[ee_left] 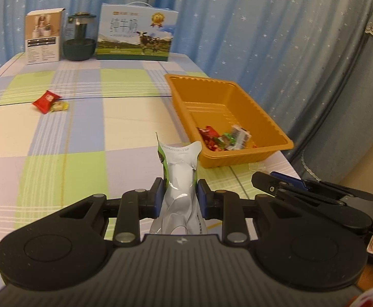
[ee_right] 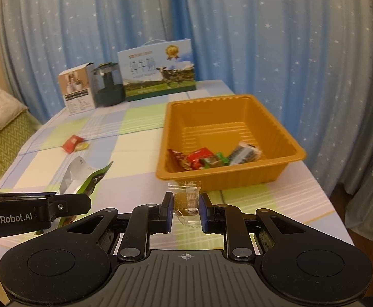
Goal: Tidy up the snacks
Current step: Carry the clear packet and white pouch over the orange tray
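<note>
1. The left gripper [ee_left: 180,189] is clamped on a silver and green snack pouch [ee_left: 180,168]. The pouch sticks up between its blue pads, above the checked tablecloth [ee_left: 84,140].
2. The right gripper [ee_right: 185,202] is squeezed tight on a small clear-wrapped candy [ee_right: 186,197]. The candy is brown inside. It is held just in front of the near wall of the orange tray [ee_right: 227,179].
3. The orange tray sits on the right side of the table. In its near end lie a few wrapped snacks [ee_right: 212,158], red, green and dark ones.
4. A red snack packet [ee_left: 45,101] lies far off on the left part of the table. A little yellow candy [ee_left: 59,106] lies right beside it, touching it.
5. At the back of the table stand 3 things in a row: a small brown box [ee_left: 43,38], a dark glass pot [ee_left: 79,39] and a milk carton box with a cow on it [ee_left: 136,32].
6. Blue curtains with white stars [ee_right: 263,38] hang behind the table.
</note>
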Motion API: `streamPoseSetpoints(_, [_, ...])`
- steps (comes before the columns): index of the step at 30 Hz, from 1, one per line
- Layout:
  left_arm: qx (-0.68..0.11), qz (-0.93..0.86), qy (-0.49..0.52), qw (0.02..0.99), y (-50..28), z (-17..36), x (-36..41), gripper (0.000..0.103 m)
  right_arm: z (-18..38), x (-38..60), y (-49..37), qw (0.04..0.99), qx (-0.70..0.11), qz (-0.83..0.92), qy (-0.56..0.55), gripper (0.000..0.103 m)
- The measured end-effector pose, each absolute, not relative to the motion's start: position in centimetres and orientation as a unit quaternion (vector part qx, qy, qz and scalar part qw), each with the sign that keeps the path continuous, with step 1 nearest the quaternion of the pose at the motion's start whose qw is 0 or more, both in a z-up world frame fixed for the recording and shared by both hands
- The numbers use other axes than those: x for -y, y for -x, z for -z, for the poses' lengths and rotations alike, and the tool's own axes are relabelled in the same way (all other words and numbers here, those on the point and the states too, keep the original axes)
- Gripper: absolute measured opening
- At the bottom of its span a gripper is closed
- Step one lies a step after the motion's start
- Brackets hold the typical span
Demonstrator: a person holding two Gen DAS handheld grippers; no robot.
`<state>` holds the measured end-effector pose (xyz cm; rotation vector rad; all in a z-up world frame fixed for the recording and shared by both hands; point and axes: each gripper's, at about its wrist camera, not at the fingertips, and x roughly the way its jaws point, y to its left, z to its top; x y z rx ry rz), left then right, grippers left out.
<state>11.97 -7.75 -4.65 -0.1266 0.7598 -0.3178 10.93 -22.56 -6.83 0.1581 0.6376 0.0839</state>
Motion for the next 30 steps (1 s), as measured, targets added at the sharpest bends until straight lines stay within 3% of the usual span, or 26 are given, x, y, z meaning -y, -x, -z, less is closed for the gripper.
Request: streamPoseSetpoints(30, [-0.358,0.217,0.040,0.907,-20.7,3.6,16.0,0.025,5.2,30.6,-18.4,0.958,-0.277,-0.014,-0.078,0.021])
